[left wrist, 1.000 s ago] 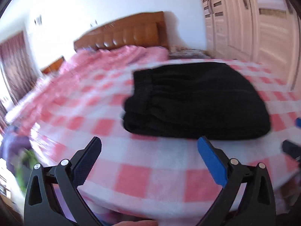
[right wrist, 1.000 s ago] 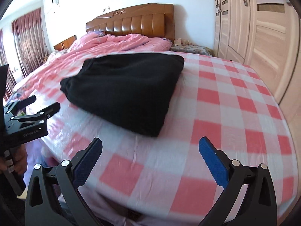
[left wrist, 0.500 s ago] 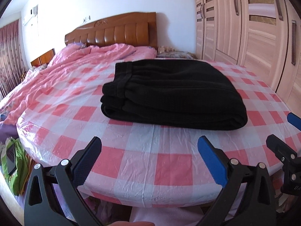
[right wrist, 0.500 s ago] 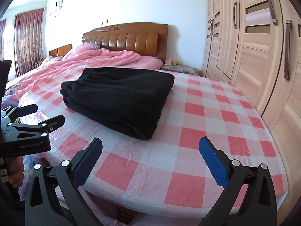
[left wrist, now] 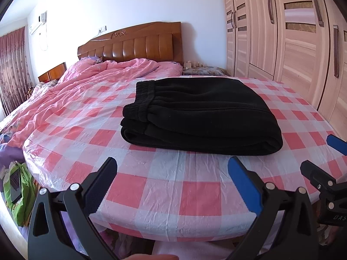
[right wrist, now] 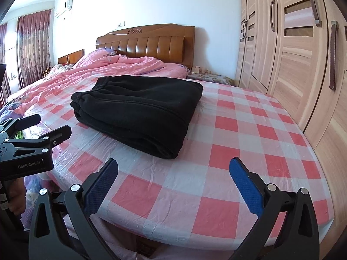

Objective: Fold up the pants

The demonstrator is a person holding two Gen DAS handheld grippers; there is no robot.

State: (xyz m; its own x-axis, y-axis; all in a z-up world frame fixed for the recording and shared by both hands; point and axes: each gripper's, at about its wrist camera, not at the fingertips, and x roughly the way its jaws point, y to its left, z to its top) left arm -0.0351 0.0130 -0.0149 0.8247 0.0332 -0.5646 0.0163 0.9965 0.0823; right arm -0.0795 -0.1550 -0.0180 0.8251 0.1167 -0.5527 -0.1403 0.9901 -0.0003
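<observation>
Both grippers pulled back, left gripper (left wrist: 171,181) and right gripper (right wrist: 173,181) wide open, empty, one folded pants (left wrist: 201,112)

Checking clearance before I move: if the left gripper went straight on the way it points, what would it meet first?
Probably the folded black pants, at their near folded edge; the open left gripper points over the checkered cover toward them, though height is uncertain.
</observation>
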